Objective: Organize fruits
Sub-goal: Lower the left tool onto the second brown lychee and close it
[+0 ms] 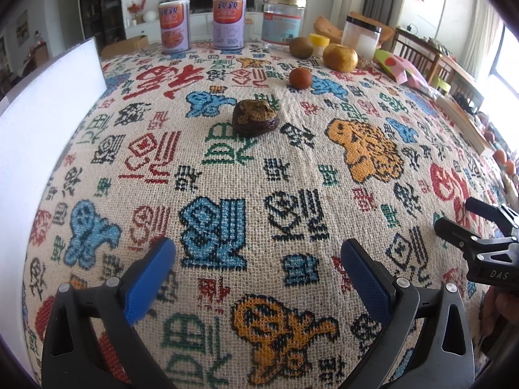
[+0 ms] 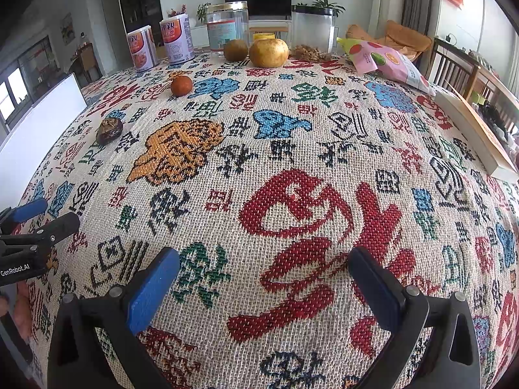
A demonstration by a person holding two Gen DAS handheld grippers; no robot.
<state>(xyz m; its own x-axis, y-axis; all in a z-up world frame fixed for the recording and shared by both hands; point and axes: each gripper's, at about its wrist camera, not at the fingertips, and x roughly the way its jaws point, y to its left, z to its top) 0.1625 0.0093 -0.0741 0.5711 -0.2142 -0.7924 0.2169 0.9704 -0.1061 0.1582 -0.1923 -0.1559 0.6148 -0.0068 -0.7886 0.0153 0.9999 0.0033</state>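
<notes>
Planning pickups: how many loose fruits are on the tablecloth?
4. Dark wrinkled fruit nearest, small reddish-brown fruit behind it, green-brown fruit and large yellow fruit by the jars. Others may be hidden.

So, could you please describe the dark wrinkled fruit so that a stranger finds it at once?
Start at the two purple cans at the far edge of the patterned tablecloth. Come toward the camera past the small round reddish-brown fruit. The dark wrinkled fruit lies alone, nearest of all, blackish and shrivelled, while the others are smooth and round.
</notes>
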